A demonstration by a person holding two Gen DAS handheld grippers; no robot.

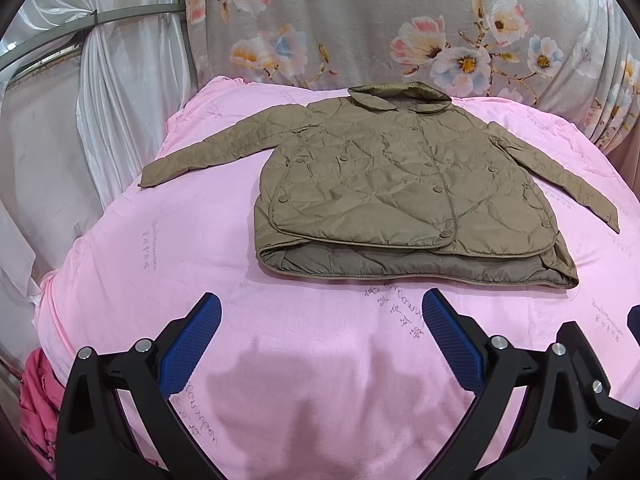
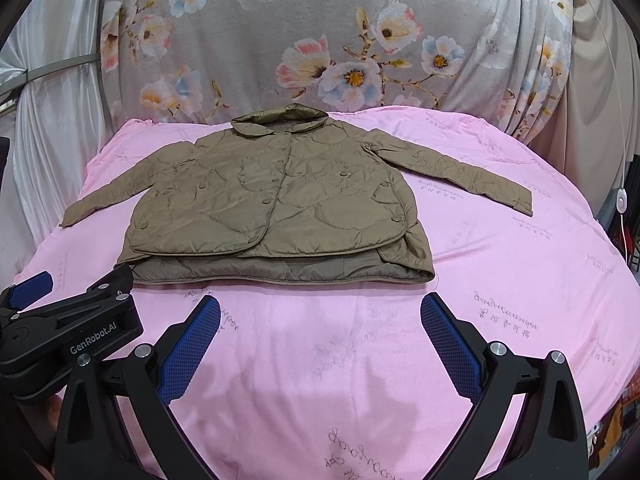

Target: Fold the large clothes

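Olive jacket (image 1: 400,184) lies on pink sheet (image 1: 160,264), both grippers empty

"GenRobot.AI" in white letters sits on the black body of the left tongs (image 2: 30,288), seen from the right wrist. Faint purple script is scattered across the pink bedsheet (image 2: 500,248), too faded and distorted to read.

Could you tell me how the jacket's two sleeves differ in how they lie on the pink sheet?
The left sleeve lies more nearly sideways, its cuff stopping well short of the hem. The right sleeve slants down closer to the body, its cuff nearer the hem. Both lie flat, unfolded, on the pink sheet.
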